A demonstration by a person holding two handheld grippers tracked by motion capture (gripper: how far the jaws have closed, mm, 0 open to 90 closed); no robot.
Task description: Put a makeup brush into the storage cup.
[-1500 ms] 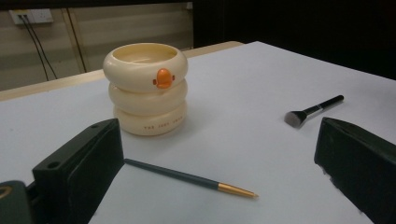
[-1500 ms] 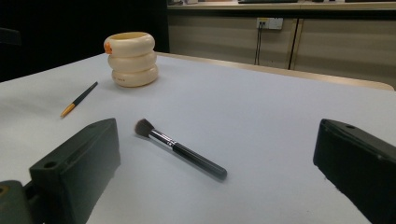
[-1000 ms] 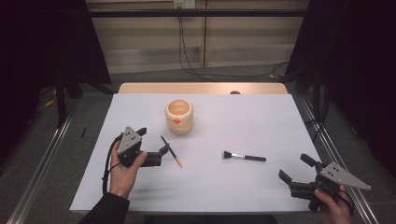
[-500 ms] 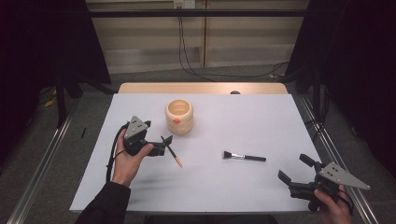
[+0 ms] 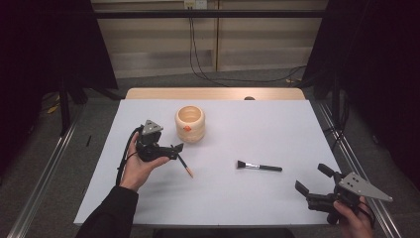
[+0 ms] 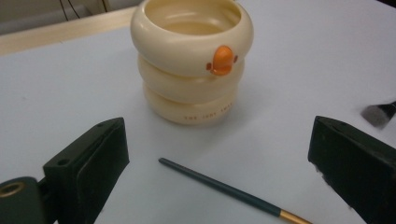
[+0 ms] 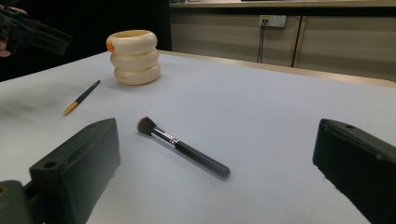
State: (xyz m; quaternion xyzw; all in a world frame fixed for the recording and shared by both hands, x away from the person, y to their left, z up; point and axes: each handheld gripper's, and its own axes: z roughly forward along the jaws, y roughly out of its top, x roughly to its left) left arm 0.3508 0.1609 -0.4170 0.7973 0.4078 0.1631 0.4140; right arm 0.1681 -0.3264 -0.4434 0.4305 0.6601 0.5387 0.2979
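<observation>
The pencil (image 6: 233, 192) lies flat on the table (image 5: 277, 124), just ahead of the left gripper (image 5: 174, 150) and between the lines of its two jaws. Its long axis is seen to run slantwise across the gap — dark tip toward the left jaw, gold band toward the right — so the jaws would have to be turned somewhat before they could close squarely across the shaft. The jaws have just been closing a little, yet they are held wide apart, and nothing is pressed by them; the pencil is not touched. The left gripper is much the nearer one: the right gripper (image 5: 309, 191) is kept well apart at the table's near right corner, its jaws likewise spread with nothing between them.

The pencil is slim and round, dark green with a smooth painted finish — likely to roll if nudged from one side. Just beyond its dark tip stands the cup (image 6: 192, 58), a cream holder shaped as three stacked rings, glossy, with an orange mark on its top ring. In front of the right gripper's jaws a brush (image 7: 182, 147) lies, black-handled with a soft dark tuft. The table is covered in a matt, pale sheet.
</observation>
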